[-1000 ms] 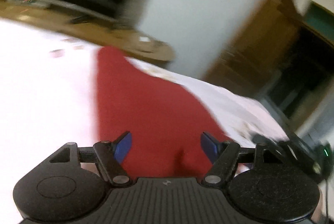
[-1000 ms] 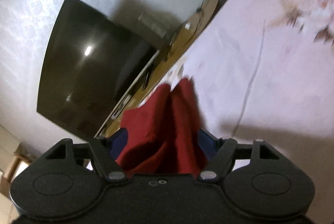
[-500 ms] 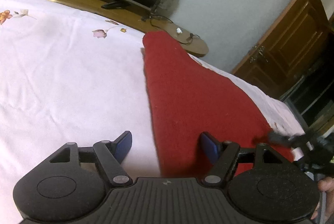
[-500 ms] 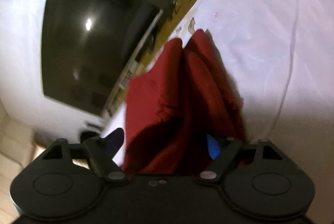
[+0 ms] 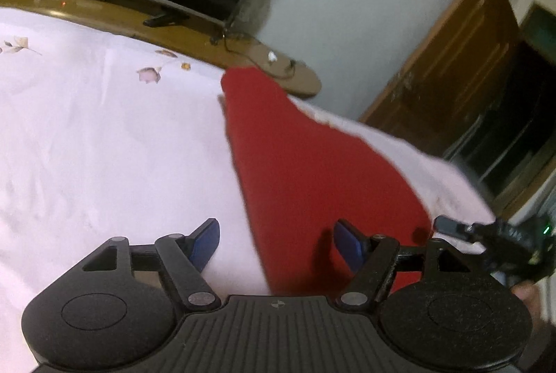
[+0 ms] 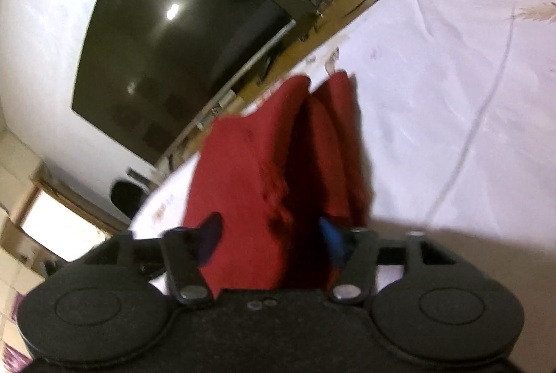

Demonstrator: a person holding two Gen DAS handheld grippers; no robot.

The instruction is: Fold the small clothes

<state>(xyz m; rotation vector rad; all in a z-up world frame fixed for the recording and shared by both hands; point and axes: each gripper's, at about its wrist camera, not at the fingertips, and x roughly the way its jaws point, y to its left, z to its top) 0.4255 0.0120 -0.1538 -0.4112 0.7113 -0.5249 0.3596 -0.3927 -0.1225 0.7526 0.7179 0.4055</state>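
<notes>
The left gripper (image 5: 276, 246) has its jaws spread wide and grips nothing; the edge of the red cloth (image 5: 295, 164) runs between the blue pads (image 5: 205, 239), lying flat on the pink bedsheet (image 5: 104, 136). The right gripper (image 6: 274, 234) has its jaws wide too, with bunched folds of the red cloth (image 6: 250, 171) standing up between them; whether it pinches the fabric I cannot tell. Beyond the bed are a wooden shelf (image 5: 194, 32), a dark television (image 6: 173, 35) and a brown door (image 5: 451, 60).
</notes>
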